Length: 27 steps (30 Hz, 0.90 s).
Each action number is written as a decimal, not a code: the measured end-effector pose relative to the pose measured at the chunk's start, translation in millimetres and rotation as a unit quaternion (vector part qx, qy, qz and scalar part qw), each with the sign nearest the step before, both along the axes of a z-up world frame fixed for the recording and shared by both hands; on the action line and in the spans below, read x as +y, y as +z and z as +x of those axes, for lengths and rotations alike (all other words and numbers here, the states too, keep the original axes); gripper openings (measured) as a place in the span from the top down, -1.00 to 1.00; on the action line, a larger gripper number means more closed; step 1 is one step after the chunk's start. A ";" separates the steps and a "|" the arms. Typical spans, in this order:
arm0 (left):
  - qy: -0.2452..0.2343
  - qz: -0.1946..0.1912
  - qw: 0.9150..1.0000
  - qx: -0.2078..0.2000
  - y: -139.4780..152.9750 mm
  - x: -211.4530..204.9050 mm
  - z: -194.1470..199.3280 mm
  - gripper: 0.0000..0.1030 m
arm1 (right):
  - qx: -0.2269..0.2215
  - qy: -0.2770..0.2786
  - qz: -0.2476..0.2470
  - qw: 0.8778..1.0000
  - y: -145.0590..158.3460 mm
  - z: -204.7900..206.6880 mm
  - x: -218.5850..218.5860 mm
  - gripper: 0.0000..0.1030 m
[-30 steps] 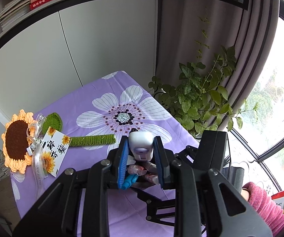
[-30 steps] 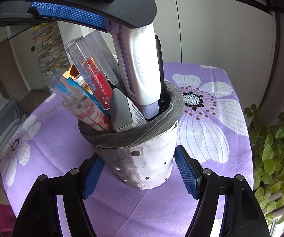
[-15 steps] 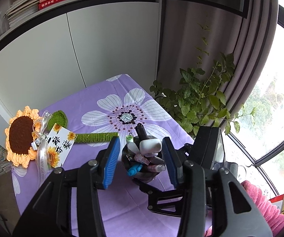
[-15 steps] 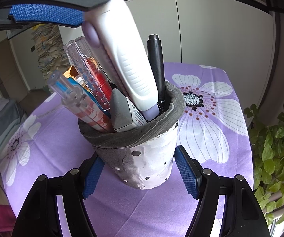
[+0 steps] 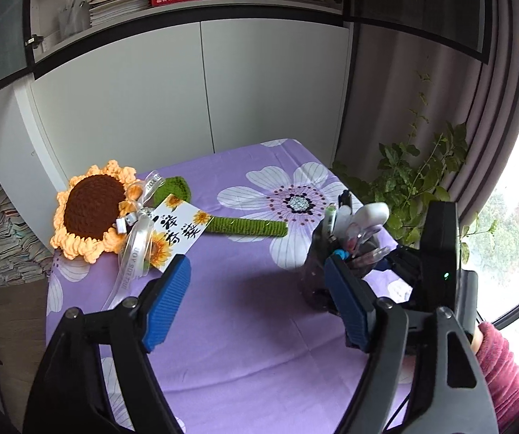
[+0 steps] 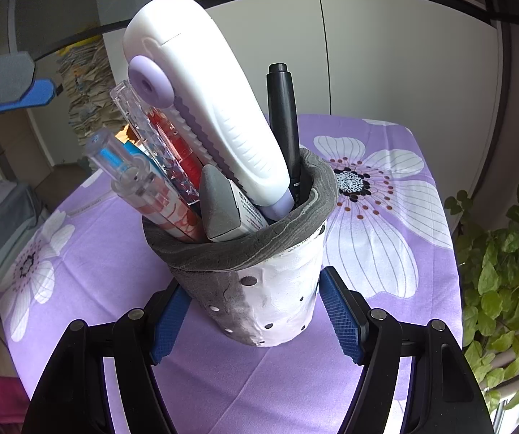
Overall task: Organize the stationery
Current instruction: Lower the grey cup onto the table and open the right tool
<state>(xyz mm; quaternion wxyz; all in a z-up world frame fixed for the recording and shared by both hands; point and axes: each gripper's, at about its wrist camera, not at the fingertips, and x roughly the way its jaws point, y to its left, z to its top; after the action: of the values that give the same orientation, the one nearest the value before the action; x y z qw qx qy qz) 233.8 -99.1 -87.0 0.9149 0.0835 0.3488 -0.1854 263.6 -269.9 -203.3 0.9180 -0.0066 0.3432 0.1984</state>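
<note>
A white and grey pen cup (image 6: 270,296) stands on the purple flowered tablecloth (image 6: 97,271), and my right gripper (image 6: 256,320) is shut on its lower sides. In the cup lean a white cutter with a lilac slider (image 6: 205,108), a black pen (image 6: 283,119), clear pens (image 6: 129,177) and a grey eraser (image 6: 219,206). In the left wrist view the cup (image 5: 313,271) sits at the right, partly behind my right finger. My left gripper (image 5: 256,303) hangs above bare cloth to the cup's left. Its jaws are opening and nothing is between them. One left fingertip (image 6: 24,90) shows at the upper left.
A crocheted sunflower (image 5: 93,213) with a ribbon, a card (image 5: 176,231) and a green stem (image 5: 248,226) lies at the table's far left. A leafy plant (image 5: 415,181) stands past the right edge. White cabinets (image 5: 187,101) are behind. A pink sleeve (image 5: 501,372) is at the lower right.
My left gripper let go of the white cutter, which now leans in the cup. It opened wide and drew back to the left of the cup. The right gripper kept still.
</note>
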 end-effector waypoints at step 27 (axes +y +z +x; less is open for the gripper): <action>0.021 0.022 0.999 0.026 -52.8 41.2 -8.4 -0.56 | -0.012 -0.061 0.038 0.997 16.0 -7.7 2.1 -0.58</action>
<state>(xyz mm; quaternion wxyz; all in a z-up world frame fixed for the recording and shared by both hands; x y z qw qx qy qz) 225.4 -57.9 -139.7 0.9073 0.0911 0.3776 -0.1608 255.9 -267.8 -187.3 0.9319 0.0466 0.3247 0.1548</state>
